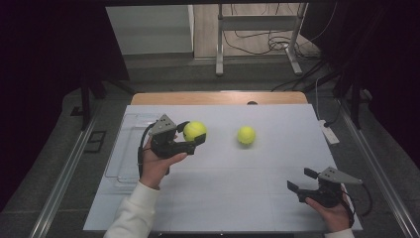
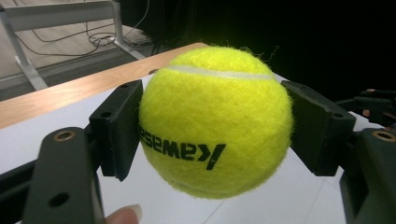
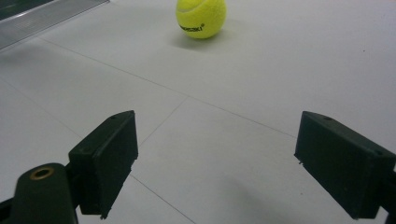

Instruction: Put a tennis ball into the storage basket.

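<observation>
While your left gripper (image 1: pixel 194 133) clamps one tennis ball (image 1: pixel 194 131), your right gripper (image 1: pixel 301 180) sits with jaws apart, second ball (image 1: pixel 246 135) loose on the table (image 1: pixel 223 198).

The high view looks forward and down from above the person's side, taking in the whole white table (image 1: pixel 223 198) from well back. The left gripper view looks along its jaws, very close on a tennis ball (image 2: pixel 215 123) between them. The right gripper view sits low over the table, facing a second tennis ball (image 3: pixel 201 17) farther off, which the high view shares (image 1: pixel 246 135).
</observation>
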Tool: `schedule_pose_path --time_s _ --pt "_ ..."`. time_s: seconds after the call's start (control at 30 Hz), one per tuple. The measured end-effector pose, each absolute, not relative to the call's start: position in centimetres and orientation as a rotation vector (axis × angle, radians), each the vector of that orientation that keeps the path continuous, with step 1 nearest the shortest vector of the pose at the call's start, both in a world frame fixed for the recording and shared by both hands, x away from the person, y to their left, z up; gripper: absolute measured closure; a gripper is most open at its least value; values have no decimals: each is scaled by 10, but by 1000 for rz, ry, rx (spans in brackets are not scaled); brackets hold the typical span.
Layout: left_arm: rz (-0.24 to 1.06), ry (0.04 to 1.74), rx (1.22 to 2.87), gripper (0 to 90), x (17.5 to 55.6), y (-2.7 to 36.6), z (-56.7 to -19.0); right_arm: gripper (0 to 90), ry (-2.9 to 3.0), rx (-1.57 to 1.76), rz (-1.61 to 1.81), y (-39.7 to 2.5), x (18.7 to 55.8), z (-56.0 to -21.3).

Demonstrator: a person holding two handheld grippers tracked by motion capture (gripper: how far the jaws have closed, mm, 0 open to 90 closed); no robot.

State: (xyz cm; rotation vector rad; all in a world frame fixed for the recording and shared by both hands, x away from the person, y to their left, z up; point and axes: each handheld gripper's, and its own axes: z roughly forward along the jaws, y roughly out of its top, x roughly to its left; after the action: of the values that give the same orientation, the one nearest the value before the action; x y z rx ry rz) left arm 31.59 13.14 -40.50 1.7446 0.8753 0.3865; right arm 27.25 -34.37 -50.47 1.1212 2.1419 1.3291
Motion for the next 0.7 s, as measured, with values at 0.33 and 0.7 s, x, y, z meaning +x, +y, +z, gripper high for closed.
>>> schedule_pose_path --time_s 0.33,0.7 --pt "406 898 1722 264 317 142 -403 136 2141 1123 1330 -344 272 -504" --pt "420 930 1695 264 319 153 -402 136 2140 1123 1333 -344 272 -504"
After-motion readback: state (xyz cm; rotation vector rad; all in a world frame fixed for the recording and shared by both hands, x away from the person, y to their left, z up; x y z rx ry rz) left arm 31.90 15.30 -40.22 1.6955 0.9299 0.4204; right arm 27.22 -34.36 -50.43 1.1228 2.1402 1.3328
